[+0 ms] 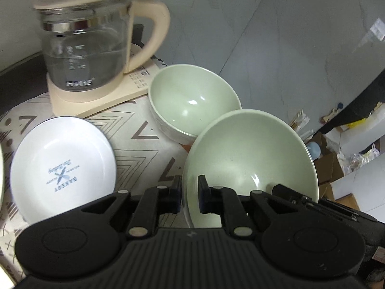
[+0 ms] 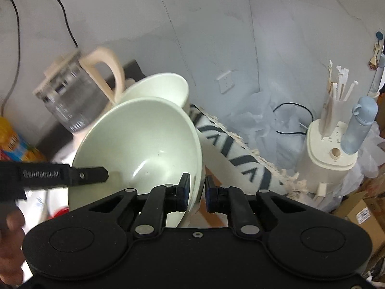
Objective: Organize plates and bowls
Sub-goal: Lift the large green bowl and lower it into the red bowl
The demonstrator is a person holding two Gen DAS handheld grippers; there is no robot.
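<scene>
Plate first, at the far left in the left wrist view: white, printed in the middle, lying flat on the patterned cloth and untouched. Behind it stands a glass kettle on its base, part full of water. Right of that sits a pale green bowl, upright on the cloth. Nearest the camera is a second, wider green bowl, tilted and seemingly clear of the table, held from two sides: the left gripper is closed on its near rim, one finger inside and one outside, and in the right wrist view the right gripper pinches the opposite rim the same way.

Risks, as I judge them:
- Both grips are thin pinches on a smooth glazed rim, so if the hands drift apart or tilt unevenly the bowl may slip out and break.
- The resting bowl looks very close to the carried one's far edge; a swing forward could knock them together.
- The kettle is near enough that a wide sweep leftward could strike it and spill water.
</scene>
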